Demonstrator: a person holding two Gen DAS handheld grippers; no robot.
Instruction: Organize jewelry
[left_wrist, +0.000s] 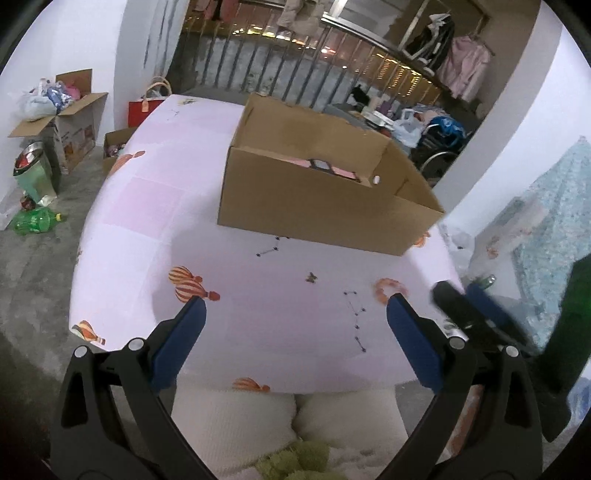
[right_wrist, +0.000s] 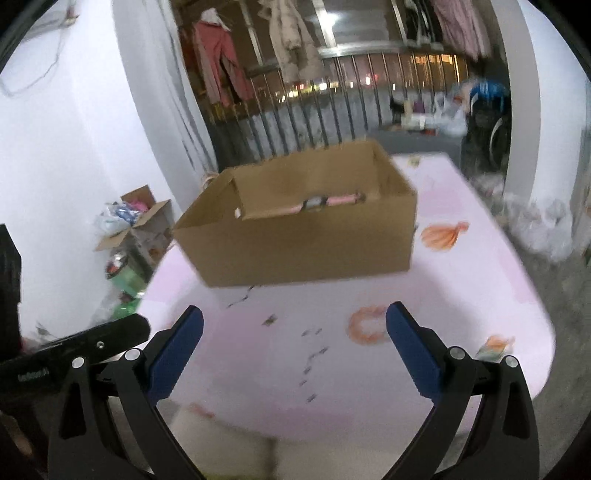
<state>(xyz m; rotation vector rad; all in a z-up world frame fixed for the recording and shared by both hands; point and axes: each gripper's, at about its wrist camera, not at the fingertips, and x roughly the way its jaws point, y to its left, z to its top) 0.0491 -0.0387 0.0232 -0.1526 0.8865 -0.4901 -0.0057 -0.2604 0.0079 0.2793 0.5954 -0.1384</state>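
**Both claws spread wide above the near edge, box waiting farther in**

The left gripper (left_wrist: 295, 325) hangs over the near edge of the table (left_wrist: 147, 206), its blue-padded fingers (left_wrist: 181, 343) spread far apart with nothing between them. The right gripper (right_wrist: 295, 325) sits likewise over the near edge, its own blue pads (right_wrist: 412, 354) just as widely parted and gripping nothing. In the left wrist view the right gripper shows as a dark blur close to the table's near right corner; in the right wrist view part of the left gripper's black frame appears at the left side.

The table wears a pale pink cloth printed with orange balloons (left_wrist: 188, 284) and small dark constellation lines (left_wrist: 354, 317). A brown cardboard box (left_wrist: 325, 192) stands on it toward the middle, nearer the far edge than the near one, open at the top with its flaps raised. Inside, a pink item with a dark, shiny middle (left_wrist: 321, 166) lies along the bottom (a watch or strap, perhaps; the view over the box wall is too narrow to tell). The same pink item (right_wrist: 321, 201) is seen inside the box in the right wrist view, which is blurred.

Both grippers are well apart from the box, with bare cloth between.

Off the table's left side, on the grey floor, stand an opened carton (left_wrist: 70, 122) stuffed with bags and a green plastic bottle (left_wrist: 35, 221) lying down. A red bag (left_wrist: 146, 107) sits beyond the far left corner.
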